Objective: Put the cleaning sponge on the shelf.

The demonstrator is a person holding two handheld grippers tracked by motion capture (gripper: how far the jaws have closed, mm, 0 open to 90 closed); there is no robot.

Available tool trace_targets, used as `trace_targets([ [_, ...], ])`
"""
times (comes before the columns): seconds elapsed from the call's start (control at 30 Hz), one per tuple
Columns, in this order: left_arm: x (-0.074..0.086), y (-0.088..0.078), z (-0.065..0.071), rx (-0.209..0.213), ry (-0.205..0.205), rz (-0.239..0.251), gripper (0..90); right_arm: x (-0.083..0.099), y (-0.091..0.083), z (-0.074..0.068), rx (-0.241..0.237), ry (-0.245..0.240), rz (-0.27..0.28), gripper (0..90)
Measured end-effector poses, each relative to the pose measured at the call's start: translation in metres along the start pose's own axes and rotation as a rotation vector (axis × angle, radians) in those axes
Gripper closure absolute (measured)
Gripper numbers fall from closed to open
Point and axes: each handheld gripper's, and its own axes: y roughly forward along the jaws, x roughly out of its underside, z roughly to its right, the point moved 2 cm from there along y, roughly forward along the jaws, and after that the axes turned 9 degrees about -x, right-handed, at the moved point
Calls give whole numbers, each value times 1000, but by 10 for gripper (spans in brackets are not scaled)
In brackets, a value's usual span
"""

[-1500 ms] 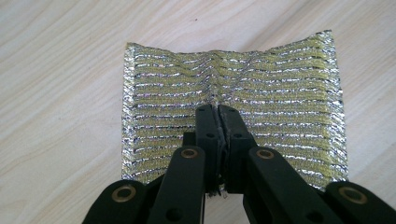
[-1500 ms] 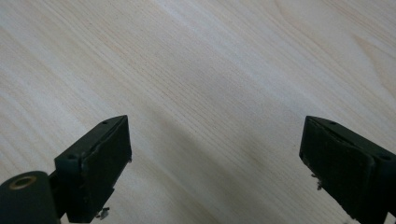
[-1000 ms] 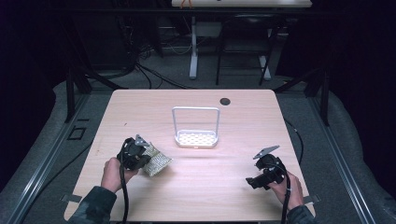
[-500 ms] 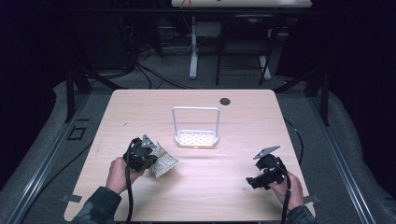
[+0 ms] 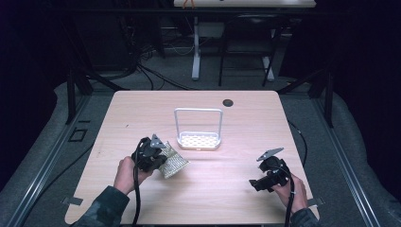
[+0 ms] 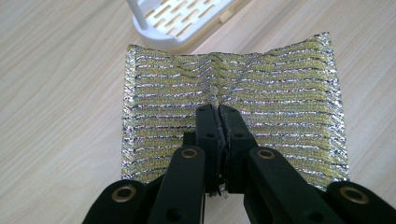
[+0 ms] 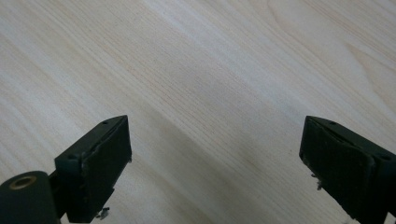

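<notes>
A pale wood table is standing on grey floor in a dark room, with cables trailing behind it. The left gripper is pinching a glittery cloth between closed jaws near the table's front left, just beside a white rack at mid-table. The right gripper, jaws wide, is hovering over bare wood near the front right corner.

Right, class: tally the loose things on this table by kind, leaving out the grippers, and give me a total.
Metallic woven scouring cloth: 1, pinched in the left gripper
White slotted rack with a wire hoop: 1
Total: 2
</notes>
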Motion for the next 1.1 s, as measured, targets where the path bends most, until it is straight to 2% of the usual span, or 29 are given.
trace_targets([
  [0.2,-5,1,5,10,17,-2,873,0,0,0,0,0,0,85],
  [0.33,-7,1,7,15,13,13,873,0,-3,-1,7,-7,2,84],
  [0.43,-12,0,7,19,22,12,874,-1,-3,-3,-11,5,21,84],
  [0.5,-15,0,9,22,24,18,873,-1,-1,-3,-6,-1,13,84],
  [0.77,-25,7,20,39,36,27,873,-1,0,-3,-4,-3,1,85],
  [1.1,-32,11,25,44,42,34,873,0,1,-2,-7,3,11,87],
])
